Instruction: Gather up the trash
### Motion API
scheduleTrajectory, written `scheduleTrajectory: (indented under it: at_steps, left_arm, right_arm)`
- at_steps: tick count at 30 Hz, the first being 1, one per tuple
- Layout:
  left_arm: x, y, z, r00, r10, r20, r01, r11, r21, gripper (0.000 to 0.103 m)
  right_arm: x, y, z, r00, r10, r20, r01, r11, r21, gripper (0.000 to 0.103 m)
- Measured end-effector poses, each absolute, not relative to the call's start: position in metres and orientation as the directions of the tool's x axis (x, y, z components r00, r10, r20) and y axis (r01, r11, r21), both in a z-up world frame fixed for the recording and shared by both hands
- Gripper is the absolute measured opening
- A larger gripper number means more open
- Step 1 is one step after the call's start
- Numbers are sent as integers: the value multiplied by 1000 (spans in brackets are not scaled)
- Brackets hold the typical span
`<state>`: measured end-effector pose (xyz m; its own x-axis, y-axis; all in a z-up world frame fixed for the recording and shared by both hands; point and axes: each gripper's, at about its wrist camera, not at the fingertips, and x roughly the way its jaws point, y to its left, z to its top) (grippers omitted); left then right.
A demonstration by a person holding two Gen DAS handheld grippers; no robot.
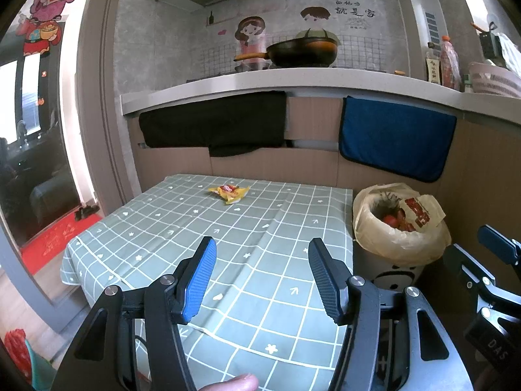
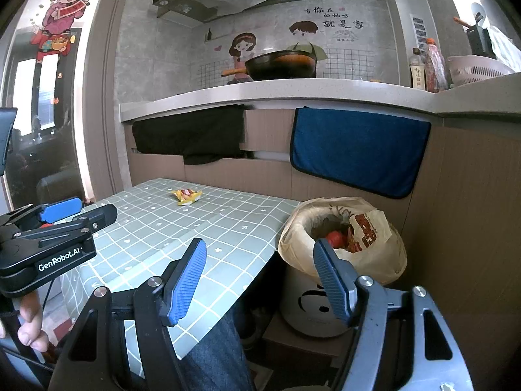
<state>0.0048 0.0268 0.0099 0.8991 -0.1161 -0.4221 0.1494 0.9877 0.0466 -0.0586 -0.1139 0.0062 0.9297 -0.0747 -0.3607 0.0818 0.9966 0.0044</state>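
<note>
Yellow snack wrapper (image 1: 229, 192) lies crumpled near the far edge of the bench (image 1: 169, 228), alone on the green checked cloth. Bin (image 1: 395, 224) with a plastic liner stands just beside the bench's right edge, already holding some red and printed rubbish.

Left claw (image 1: 260, 280): jaws spread wide, nothing between them, held over the near part of the bench, well apart from the wrapper. Right claw (image 2: 260, 280): also wide open and empty, poised over the bench's near right corner, close to the bin.

Step in hand, as I read it: reach for the wrapper. The left claw looks better lined up with it. Advice: come in low and level with the cloth, straddle the raised crumpled middle rather than a flat edge, close gently (thin foil will slip or tear), and avoid pinching the cloth, which has a fold running down its centre.

Hard to make out: wrapper print unreadable; whether anything remains inside it cannot be told. The bin's depth and most of its contents are hidden by the liner. The near bench edge is cut off behind the claws.
</note>
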Motion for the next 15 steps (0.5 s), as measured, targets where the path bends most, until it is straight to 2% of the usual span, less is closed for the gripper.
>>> scheduleTrajectory:
  at_steps: [15]
  left_arm:
    - [5, 25, 10, 898, -128, -422, 161, 986, 44, 59]
  right_arm:
    - [-62, -115, 9, 933, -83, -351, 91, 996, 6, 66]
